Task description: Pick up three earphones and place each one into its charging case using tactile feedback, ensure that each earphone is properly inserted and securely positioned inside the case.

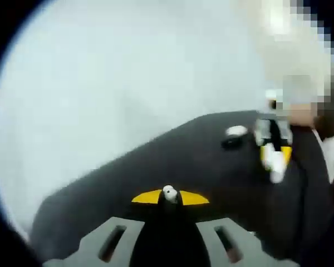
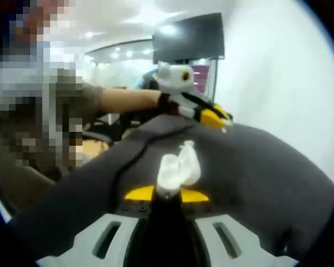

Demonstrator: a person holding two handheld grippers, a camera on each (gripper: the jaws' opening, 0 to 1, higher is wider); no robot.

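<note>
Charging case: in the right gripper view we see one white charging case (image 2: 179, 165), lid hinged open, rising just above that view's own yellow tips. It looks glossy and rounded; we cannot tell what lies in its wells.
Earphone held: in the left gripper view one small white earphone (image 1: 170, 193) sits between the yellow tips, round-headed and smooth.
Other small things: farther along the table in the left gripper view we count two, one white oval piece (image 1: 236, 131) and one black oval piece (image 1: 231, 143), just beside each other; too blurred for us to name more closely.
Left gripper (image 1: 170, 197): its jaws are pinched together on the earphone; grey slotted fingers (image 1: 112, 240) and yellow pads.
Right gripper (image 2: 167, 194): its jaws clasp the base of the charging case; the same grey slotted build, with yellow pads either side of the case.
Grippers across views: we see the right gripper at the right of the left gripper view, carrying something white, and the left gripper (image 2: 218, 119) beyond the case in the right gripper view, yellow-tipped, on a person's bare forearm (image 2: 128, 100).
Table (image 1: 172, 161): dark grey, matte, one surface under everything.
Background: one dark monitor (image 2: 189, 38) against a pale wall.
</note>
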